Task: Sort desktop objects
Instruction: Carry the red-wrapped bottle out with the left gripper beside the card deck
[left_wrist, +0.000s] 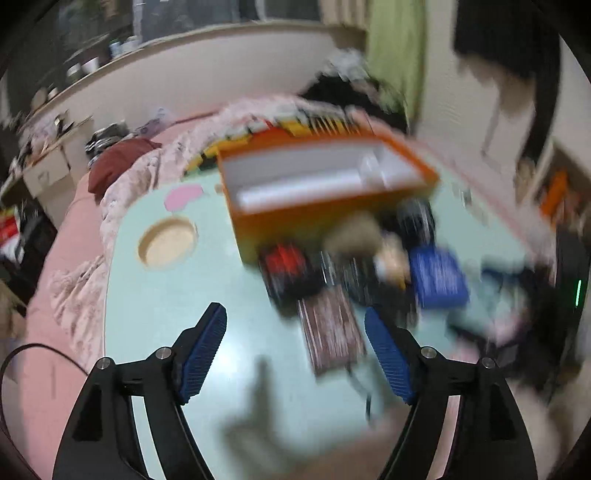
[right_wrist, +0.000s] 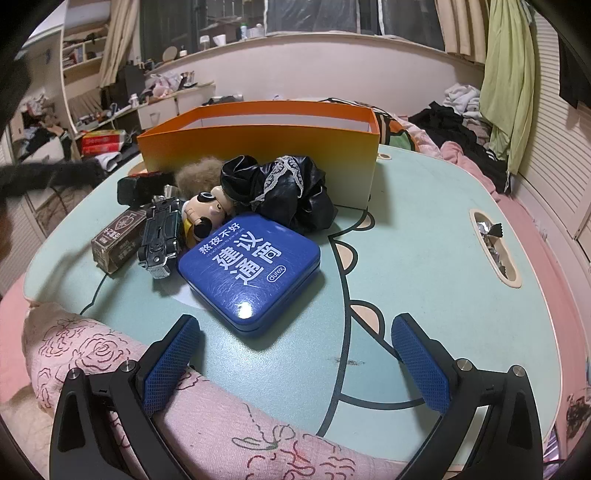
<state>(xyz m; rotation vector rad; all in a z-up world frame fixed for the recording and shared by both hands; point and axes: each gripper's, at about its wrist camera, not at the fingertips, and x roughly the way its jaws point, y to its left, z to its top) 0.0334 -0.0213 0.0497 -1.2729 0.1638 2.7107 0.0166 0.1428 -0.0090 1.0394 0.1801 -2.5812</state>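
An open orange box (right_wrist: 258, 147) stands at the far side of the pale green table (right_wrist: 424, 229). In front of it lies a pile: a blue tin (right_wrist: 249, 269), a black toy car (right_wrist: 160, 232), a small brown carton (right_wrist: 118, 240), a panda figure (right_wrist: 207, 214), a tuft of fur (right_wrist: 199, 173) and black lace-trimmed fabric (right_wrist: 280, 184). My right gripper (right_wrist: 295, 319) is open just short of the tin, holding nothing. The left wrist view is badly blurred. There my left gripper (left_wrist: 295, 310) is open and empty, with the brown carton (left_wrist: 330, 332) beyond its fingers and the orange box (left_wrist: 325, 206) behind.
A pink rose-patterned blanket (right_wrist: 110, 354) drapes over the table's near edge under my right gripper. A slot (right_wrist: 495, 243) at the table's right holds foil wrappers. A round recess (left_wrist: 168, 242) sits in the table left of the box. A dark furry shape (right_wrist: 48, 175) reaches in from the left.
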